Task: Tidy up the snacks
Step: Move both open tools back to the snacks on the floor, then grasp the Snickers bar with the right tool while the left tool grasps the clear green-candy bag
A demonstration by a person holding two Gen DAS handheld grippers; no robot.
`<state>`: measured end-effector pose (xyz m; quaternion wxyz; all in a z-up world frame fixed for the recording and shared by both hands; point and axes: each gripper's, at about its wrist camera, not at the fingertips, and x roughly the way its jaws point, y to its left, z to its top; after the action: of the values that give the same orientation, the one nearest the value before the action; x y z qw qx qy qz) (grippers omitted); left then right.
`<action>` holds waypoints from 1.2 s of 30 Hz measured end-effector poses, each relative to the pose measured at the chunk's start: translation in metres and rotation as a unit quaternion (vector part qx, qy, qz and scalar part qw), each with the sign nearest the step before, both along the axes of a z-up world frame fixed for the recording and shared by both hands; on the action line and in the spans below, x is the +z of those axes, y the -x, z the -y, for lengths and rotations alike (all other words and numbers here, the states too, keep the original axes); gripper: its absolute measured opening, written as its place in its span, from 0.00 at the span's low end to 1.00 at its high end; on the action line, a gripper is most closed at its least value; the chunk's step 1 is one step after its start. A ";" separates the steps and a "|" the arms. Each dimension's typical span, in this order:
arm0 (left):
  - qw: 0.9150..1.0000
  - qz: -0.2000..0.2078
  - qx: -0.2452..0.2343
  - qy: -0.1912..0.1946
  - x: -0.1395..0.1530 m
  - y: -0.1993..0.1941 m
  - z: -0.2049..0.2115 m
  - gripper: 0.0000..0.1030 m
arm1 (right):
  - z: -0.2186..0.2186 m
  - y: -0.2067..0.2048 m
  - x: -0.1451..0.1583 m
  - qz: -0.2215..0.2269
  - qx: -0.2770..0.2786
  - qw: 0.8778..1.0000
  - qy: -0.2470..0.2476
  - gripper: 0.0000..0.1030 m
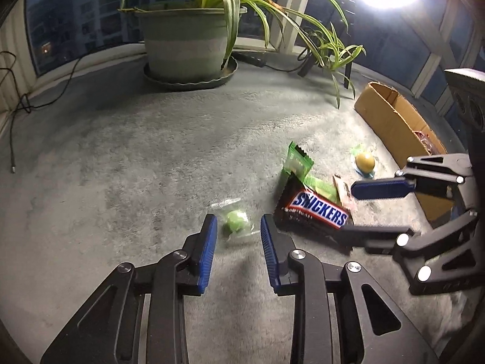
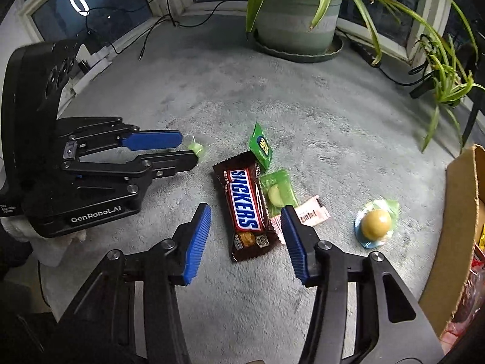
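A: What does the left hand-held gripper [image 1: 239,227] show?

B: It points down at the grey carpet [image 1: 121,157]. Its blue pads stand partly apart on either side of a small green sweet [image 1: 235,226] in a clear wrapper. The pads do not visibly press the wrapper, so nothing is held.

A: And the right hand-held gripper [image 2: 245,224]?

B: Its jaws are wider apart and straddle the lower end of the Snickers bar [image 2: 244,204], which lies flat on the carpet. The pads stand clear of the bar on both sides.

A: Where do the other snacks lie?

B: A green packet [image 2: 260,147] sits just above the bar; a second green packet [image 2: 277,192] with a pale disc lies against the bar's right edge, over a pink-and-white wrapper [image 2: 312,212]. A round yellow sweet [image 2: 376,223] rests apart, to the right.

A: The surroundings?

B: A cardboard box [image 2: 460,212] stands at the right edge, holding wrappers. A potted plant [image 2: 294,15] stands at the back by the window.
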<state>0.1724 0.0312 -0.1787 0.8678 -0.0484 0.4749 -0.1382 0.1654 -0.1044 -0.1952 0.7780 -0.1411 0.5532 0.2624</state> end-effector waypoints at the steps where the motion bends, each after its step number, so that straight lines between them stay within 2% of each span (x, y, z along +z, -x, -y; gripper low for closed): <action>1: 1.000 -0.002 -0.002 0.001 -0.002 -0.002 0.001 0.27 | -0.001 -0.001 -0.002 -0.001 0.002 1.000 0.002 0.49; 6: 1.000 -0.009 -0.006 -0.003 -0.009 -0.009 0.005 0.27 | -0.006 -0.004 -0.010 -0.005 0.008 1.000 0.018 0.48; 9: 1.000 -0.004 -0.007 -0.008 -0.010 -0.009 0.005 0.24 | -0.007 -0.006 -0.016 -0.012 0.011 1.000 0.023 0.37; 13: 1.000 0.002 -0.010 -0.019 -0.010 -0.009 0.006 0.22 | -0.011 -0.007 -0.019 -0.010 0.015 0.999 0.028 0.36; 15: 1.000 0.006 -0.012 -0.027 -0.010 -0.008 0.008 0.22 | -0.012 -0.007 -0.019 -0.011 0.015 0.999 0.026 0.31; 23: 1.000 0.009 -0.002 -0.022 -0.008 -0.006 0.004 0.21 | -0.003 -0.003 -0.015 -0.017 0.002 1.000 0.005 0.29; 36: 0.999 0.030 0.011 -0.005 0.015 0.013 0.004 0.21 | 0.020 0.017 0.016 0.001 -0.014 0.999 -0.030 0.29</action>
<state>0.1596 0.0269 -0.1637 0.8834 -0.0451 0.4488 -0.1271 0.1481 -0.1240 -0.1788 0.7861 -0.1096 0.5462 0.2678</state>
